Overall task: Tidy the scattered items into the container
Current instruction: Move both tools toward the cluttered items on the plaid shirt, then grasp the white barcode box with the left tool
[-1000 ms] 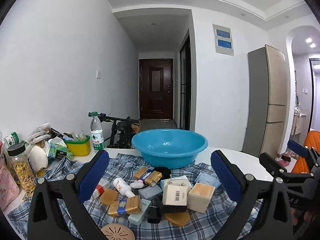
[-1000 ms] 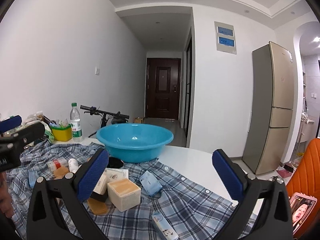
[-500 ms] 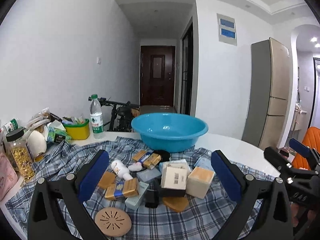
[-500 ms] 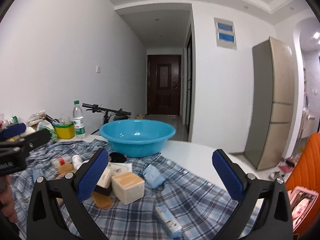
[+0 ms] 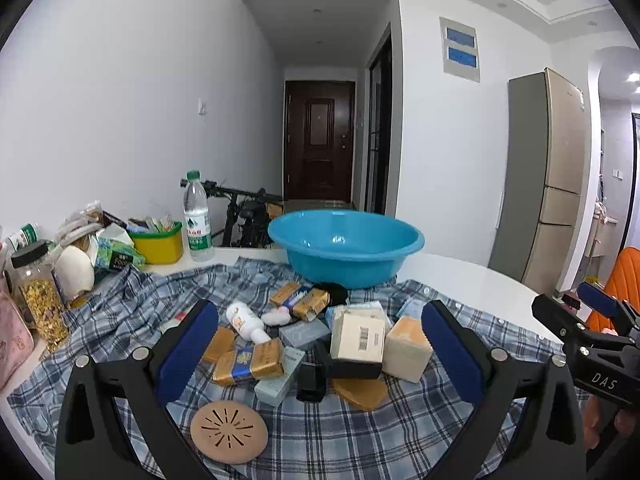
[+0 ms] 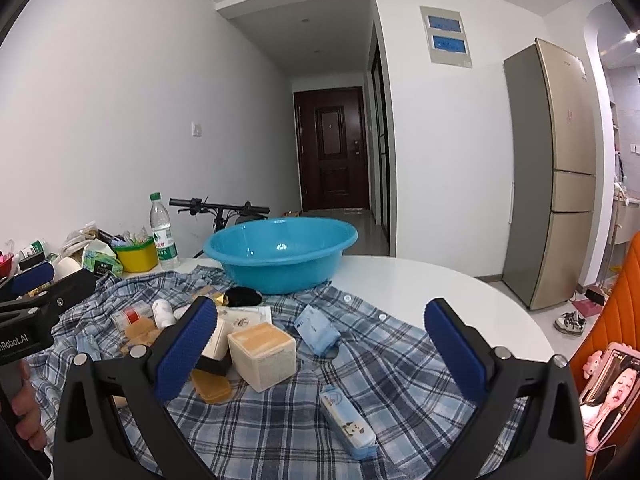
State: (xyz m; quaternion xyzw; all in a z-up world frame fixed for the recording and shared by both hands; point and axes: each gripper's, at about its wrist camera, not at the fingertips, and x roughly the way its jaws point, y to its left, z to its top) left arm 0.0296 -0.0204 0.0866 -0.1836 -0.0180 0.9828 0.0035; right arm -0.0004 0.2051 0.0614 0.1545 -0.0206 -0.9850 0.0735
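Observation:
A blue basin (image 5: pixel 346 246) stands empty at the back of a plaid cloth (image 5: pixel 360 432); it also shows in the right wrist view (image 6: pixel 280 254). Scattered on the cloth are a gold soap bar (image 5: pixel 248 362), a white bottle (image 5: pixel 244 320), a barcode box (image 5: pixel 358 338), a beige cube box (image 5: pixel 406 344) and a round brown disc (image 5: pixel 229 431). The right wrist view shows the cube box (image 6: pixel 262 350), a blue packet (image 6: pixel 316 328) and a long blue box (image 6: pixel 348 426). My left gripper (image 5: pixel 316 354) is open and empty above the pile. My right gripper (image 6: pixel 320 352) is open and empty.
A water bottle (image 5: pixel 197 218), a yellow tub (image 5: pixel 158 244), a jar (image 5: pixel 40 292) and snack packs crowd the table's left end. A phone (image 6: pixel 610 392) and orange chair sit at right. A fridge (image 6: pixel 556 172) and bicycle stand behind the white table (image 6: pixel 440 292).
Both grippers have tilted down and drawn slightly closer to the cloth, so the items sit higher and larger in view. Jaws stay open; nothing was grasped.

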